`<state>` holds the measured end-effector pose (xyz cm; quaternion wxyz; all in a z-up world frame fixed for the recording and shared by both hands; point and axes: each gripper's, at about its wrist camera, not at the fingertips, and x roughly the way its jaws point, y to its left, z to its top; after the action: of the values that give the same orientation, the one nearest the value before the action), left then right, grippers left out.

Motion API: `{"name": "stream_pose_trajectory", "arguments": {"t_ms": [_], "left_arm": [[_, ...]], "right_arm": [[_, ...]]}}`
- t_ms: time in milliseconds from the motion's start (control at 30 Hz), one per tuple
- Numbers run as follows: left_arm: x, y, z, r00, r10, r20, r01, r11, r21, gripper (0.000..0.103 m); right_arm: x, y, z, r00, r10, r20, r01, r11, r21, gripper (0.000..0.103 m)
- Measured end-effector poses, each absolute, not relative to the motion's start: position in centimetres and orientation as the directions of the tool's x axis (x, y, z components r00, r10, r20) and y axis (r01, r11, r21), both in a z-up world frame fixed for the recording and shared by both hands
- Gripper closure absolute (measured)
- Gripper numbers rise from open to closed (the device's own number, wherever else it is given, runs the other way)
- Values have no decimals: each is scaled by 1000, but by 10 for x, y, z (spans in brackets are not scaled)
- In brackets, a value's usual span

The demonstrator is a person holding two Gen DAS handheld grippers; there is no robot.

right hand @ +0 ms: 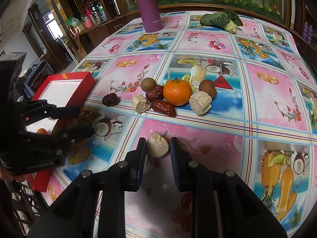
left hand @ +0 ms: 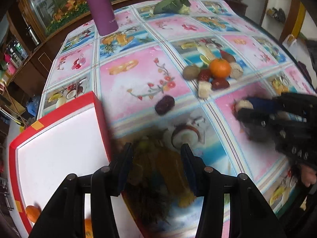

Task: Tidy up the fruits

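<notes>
On the bench (right hand: 257, 99), covered with a fruit-print cloth, the right tongs (right hand: 158, 148) are closing on a pale beige chunk (right hand: 158, 145), with a finger touching each side of it; the chunk is sitting on a pink square of the cloth. Just beyond it, a small pile of fruit is lying together: a mandarin (right hand: 177, 92) in the middle, two red dates (right hand: 163, 107) at its near left, a round brown fruit (right hand: 148, 84) behind them, another brown fruit (right hand: 208, 88) to the right, and two more beige chunks (right hand: 200, 102) flanking the group. A darker date (right hand: 110, 99) is lying apart, to the left of the pile.

Over at the left edge, a red tray (left hand: 101, 117) with a white floor is holding two small orange fruits (left hand: 32, 213) near its close end. The left tongs (left hand: 156, 168) are hovering with their jaws spread wide and nothing between them, beside the tray's right wall. At the far end of the bench a purple flask (right hand: 150, 6) is standing upright, and a leafy green vegetable (right hand: 220, 19) is lying to its right.
</notes>
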<state>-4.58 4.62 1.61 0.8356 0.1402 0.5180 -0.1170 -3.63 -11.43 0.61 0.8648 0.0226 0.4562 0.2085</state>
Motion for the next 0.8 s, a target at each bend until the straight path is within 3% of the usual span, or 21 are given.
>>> {"name": "stream_pose_trajectory", "arguments": {"t_ms": [167,533,800], "left_arm": [[-56,51,19,419,-109,-901,316,948,32,48],[-95,64,25,443,-241,-863,241,960,-144,48],[-100,63,42,502,-217,-837,251,963,-99,45]], "right_arm": [[-36,-114,6,496,382,-779,-339,912,231,76],[-36,-114,6,495,382,-781,-338,912,232,76],[-36,-115,6,494,383,-780,-337,912,235,76]]}}
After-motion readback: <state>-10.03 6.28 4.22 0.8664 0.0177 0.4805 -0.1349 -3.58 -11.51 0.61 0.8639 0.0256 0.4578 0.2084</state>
